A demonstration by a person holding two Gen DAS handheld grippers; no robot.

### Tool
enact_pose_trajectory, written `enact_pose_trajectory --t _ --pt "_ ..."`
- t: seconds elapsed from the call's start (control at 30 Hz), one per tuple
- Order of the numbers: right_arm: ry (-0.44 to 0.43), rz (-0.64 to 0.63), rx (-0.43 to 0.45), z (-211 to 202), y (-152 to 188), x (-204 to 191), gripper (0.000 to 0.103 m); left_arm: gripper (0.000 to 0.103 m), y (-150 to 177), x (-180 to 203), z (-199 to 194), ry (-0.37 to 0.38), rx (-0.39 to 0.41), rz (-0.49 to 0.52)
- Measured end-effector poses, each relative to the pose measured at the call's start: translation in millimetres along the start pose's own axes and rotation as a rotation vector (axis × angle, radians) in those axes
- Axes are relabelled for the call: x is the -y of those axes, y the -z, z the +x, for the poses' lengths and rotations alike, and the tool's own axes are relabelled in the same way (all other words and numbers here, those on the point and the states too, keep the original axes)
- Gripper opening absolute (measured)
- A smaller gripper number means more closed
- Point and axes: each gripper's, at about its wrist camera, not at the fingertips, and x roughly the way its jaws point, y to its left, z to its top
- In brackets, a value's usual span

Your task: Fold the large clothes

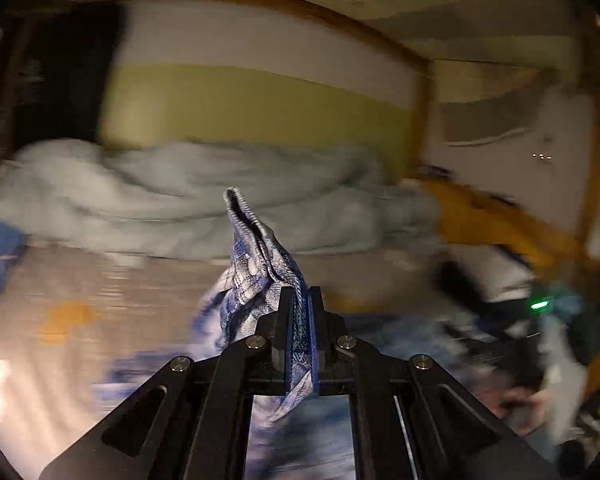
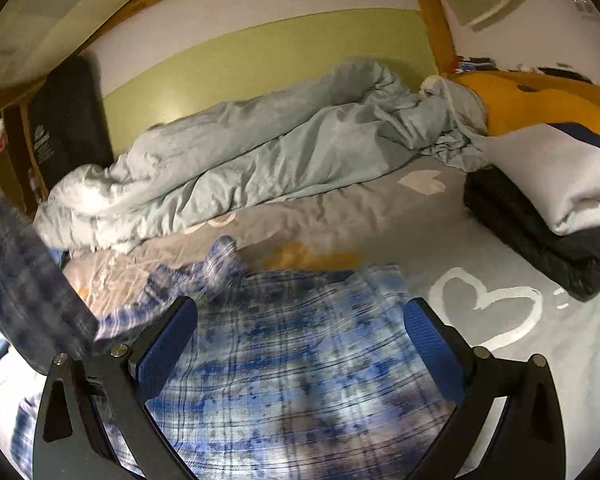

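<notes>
A blue and white plaid shirt (image 2: 292, 372) lies spread on the bed sheet (image 2: 548, 364) right under my right gripper (image 2: 300, 320), which is open and empty above it. My left gripper (image 1: 299, 300) is shut on a bunched fold of the same plaid shirt (image 1: 256, 256); the cloth sticks up past the fingertips and hangs down below them. The left wrist view is blurred by motion. A raised part of the shirt shows at the left edge of the right wrist view.
A crumpled light blue duvet (image 2: 260, 160) lies along the far side of the bed, against the green and white wall. A white pillow (image 2: 552, 176) rests on a folded dark blanket (image 2: 532, 232) at the right. An orange cover (image 2: 540, 100) lies behind them.
</notes>
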Motion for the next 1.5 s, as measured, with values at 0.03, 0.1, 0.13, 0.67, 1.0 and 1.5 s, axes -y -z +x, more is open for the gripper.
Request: enact_pose_trajectory --t 0.03,0.1,0.13,0.67,1.0,1.5 --pt "0.004 0.017 0.008 -3 -3 6 0.103 0.007 0 19 16 0.046 -0.022 -0.002" --pt "0.014 0.048 0.024 -9 -8 19 0.103 0.007 9 48 47 0.081 -0.051 0.015" --pt "0.026 0.071 0.035 -13 -10 28 0.103 0.007 17 58 63 0.093 -0.072 0.017" --pt "-0.048 0.062 -0.081 13 -2 24 0.103 0.071 119 35 93 0.085 -0.245 0.004" --pt "-0.076 -0.135 -0.291 56 35 -28 0.098 0.079 87 -104 16 -0.385 -0.120 -0.052" --pt "-0.167 -0.115 -0.047 12 17 -17 0.004 0.056 116 -185 45 -0.446 -0.295 -0.035"
